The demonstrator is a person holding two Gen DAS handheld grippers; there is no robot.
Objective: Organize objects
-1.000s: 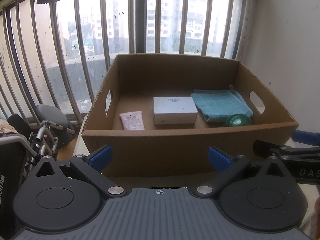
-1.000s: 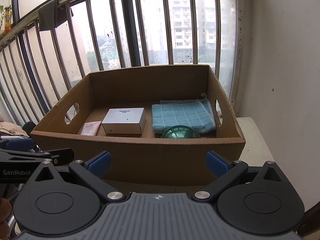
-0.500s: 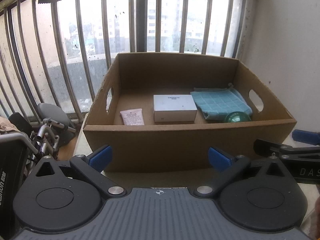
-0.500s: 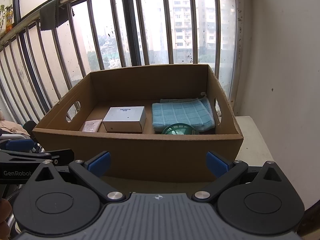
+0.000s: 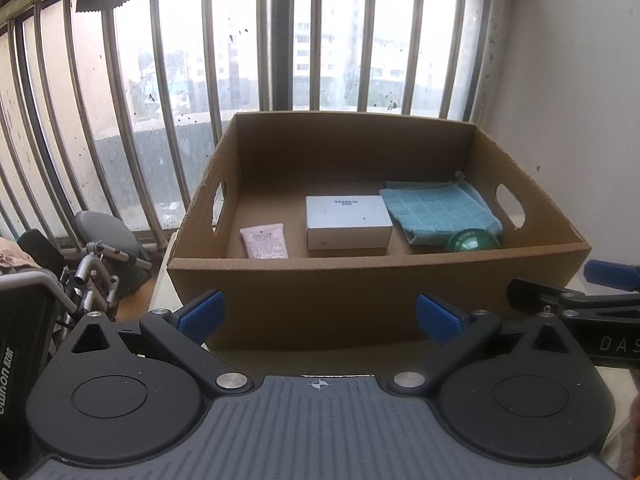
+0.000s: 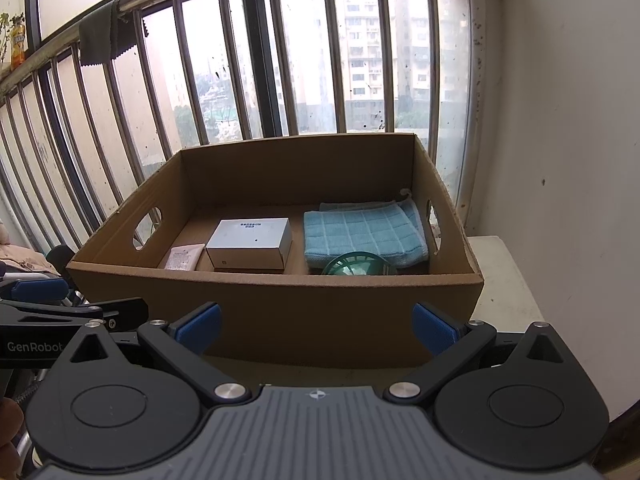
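An open cardboard box point(image 5: 360, 300) point(image 6: 280, 312) stands in front of both grippers. Inside lie a pink tube point(image 5: 264, 241) point(image 6: 182, 258) at the left, a white carton point(image 5: 347, 221) point(image 6: 251, 243) in the middle, a folded blue cloth point(image 5: 438, 210) point(image 6: 362, 234) at the right, and a green round object point(image 5: 474, 241) point(image 6: 354, 265) in front of the cloth. My left gripper point(image 5: 319, 316) is open and empty, just short of the box's near wall. My right gripper point(image 6: 316, 326) is open and empty, also short of the near wall.
The box sits on a pale surface point(image 6: 508, 276) by a white wall point(image 6: 568, 140). Metal window bars point(image 5: 264, 40) rise behind it. A folded wheeled frame with a grey seat point(image 5: 100, 240) stands at the left. The other gripper shows at each view's edge point(image 5: 576, 312) point(image 6: 60, 320).
Both cameras have risen slightly, so more of the box floor shows. Both grippers stay open and empty; the objects have not moved.
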